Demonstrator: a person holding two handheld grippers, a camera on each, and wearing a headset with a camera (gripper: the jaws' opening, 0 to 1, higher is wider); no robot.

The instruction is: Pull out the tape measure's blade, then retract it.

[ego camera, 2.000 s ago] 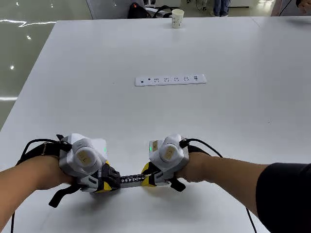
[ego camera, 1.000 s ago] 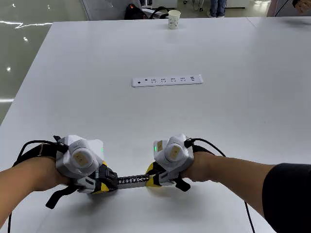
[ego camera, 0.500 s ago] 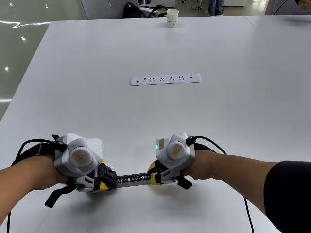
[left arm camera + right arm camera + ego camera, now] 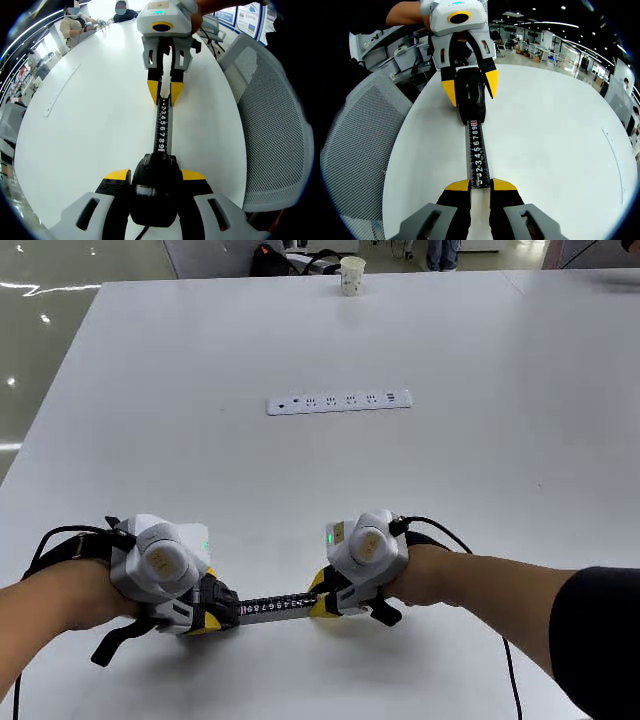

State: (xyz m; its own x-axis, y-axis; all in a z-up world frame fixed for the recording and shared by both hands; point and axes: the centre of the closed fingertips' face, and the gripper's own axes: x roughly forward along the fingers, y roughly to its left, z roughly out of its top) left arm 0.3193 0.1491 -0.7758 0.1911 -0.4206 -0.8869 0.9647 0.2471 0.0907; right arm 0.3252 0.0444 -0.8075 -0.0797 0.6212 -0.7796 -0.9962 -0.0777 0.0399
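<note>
Pull-out step, I judge. Left gripper [image 4: 212, 612] clamped on the case [image 4: 152, 192], lower left of head view. Right gripper [image 4: 325, 602] pinches the blade [image 4: 162, 125] tip, bottom centre. Short run out. Next: spread hands steadily, grip firm.

table [image 4: 500, 440]: white | power strip [image 4: 338, 401]: mid | paper cup [image 4: 351, 275]: far edge

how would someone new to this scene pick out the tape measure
Start at the near edge of the big white table, where two hand-held claws face each other. The tape measure is the black case clamped in the left claw, its blade running to the right claw. Unlike the white power strip farther out, it is dark with a numbered strip.
</note>
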